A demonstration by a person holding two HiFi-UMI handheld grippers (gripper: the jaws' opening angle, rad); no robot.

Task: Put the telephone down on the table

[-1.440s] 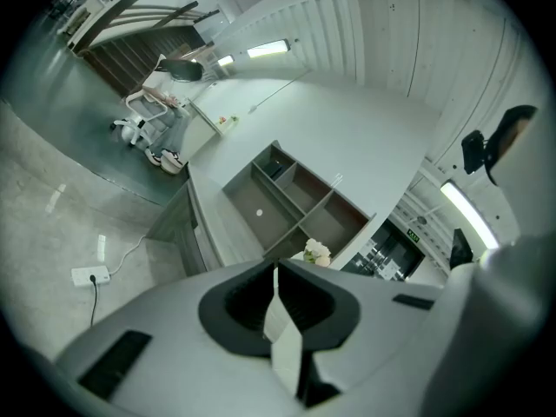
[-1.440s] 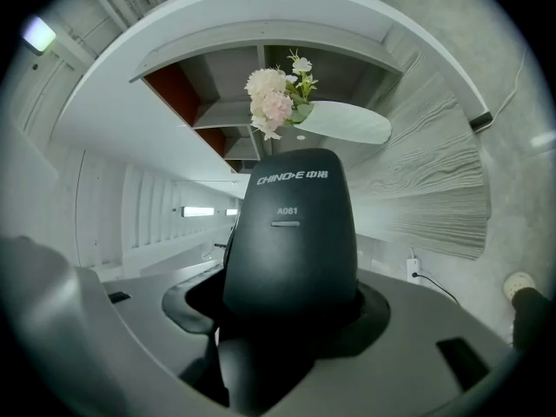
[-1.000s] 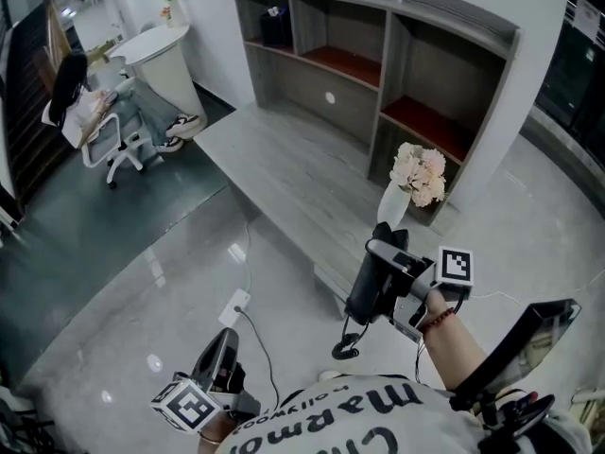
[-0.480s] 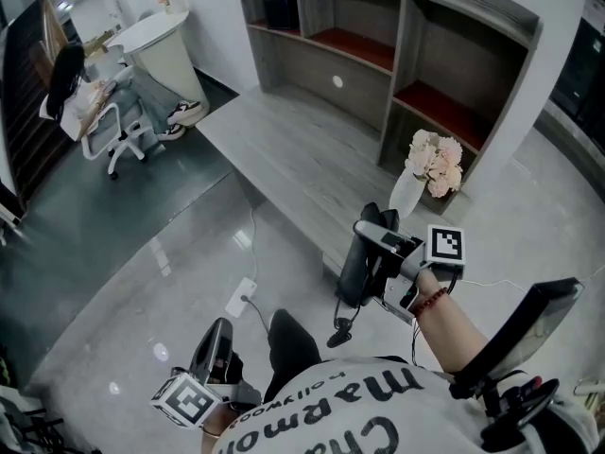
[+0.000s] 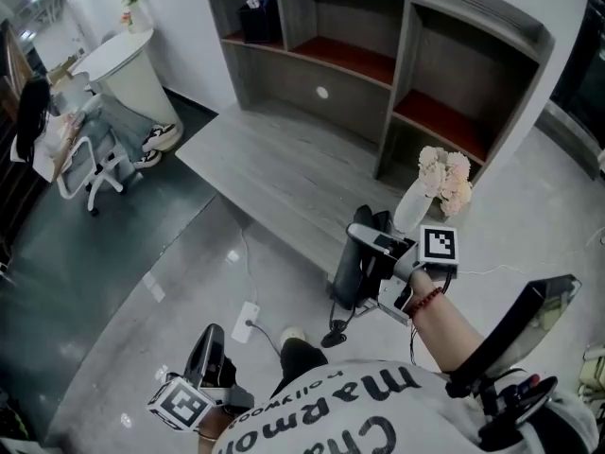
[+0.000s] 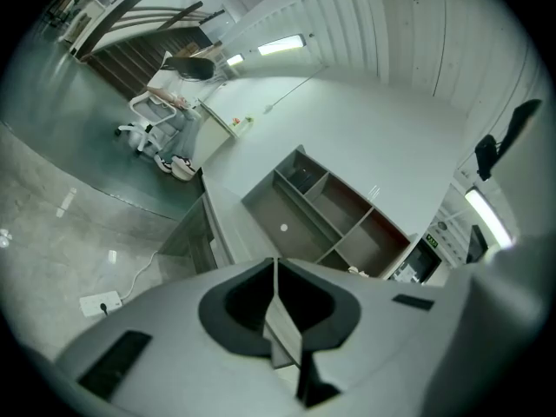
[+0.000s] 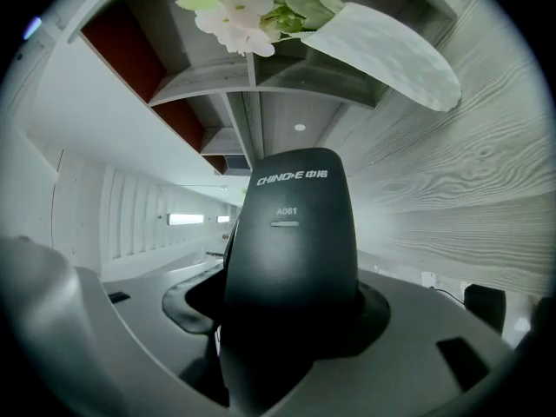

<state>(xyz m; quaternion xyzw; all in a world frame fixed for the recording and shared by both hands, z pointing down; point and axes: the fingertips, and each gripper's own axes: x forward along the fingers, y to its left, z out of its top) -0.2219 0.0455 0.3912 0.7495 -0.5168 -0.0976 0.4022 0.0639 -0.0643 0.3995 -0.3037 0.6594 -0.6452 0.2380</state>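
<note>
My right gripper is shut on a black telephone, held upright just over the near edge of the grey wooden table. A short cord with a plug dangles below it. In the right gripper view the telephone fills the space between the jaws, and the table's wood grain lies close behind it. My left gripper hangs low beside my left leg, away from the table. Its jaws meet in a thin line in the left gripper view, shut on nothing.
A white vase of pale flowers stands on the table just beyond the telephone. A grey shelf unit rises at the table's back. A power strip lies on the glossy floor. A seated person is far left.
My right gripper with the telephone has come closer to the table's edge and the vase. The view has swung left, and my shoe now shows near the power strip.
</note>
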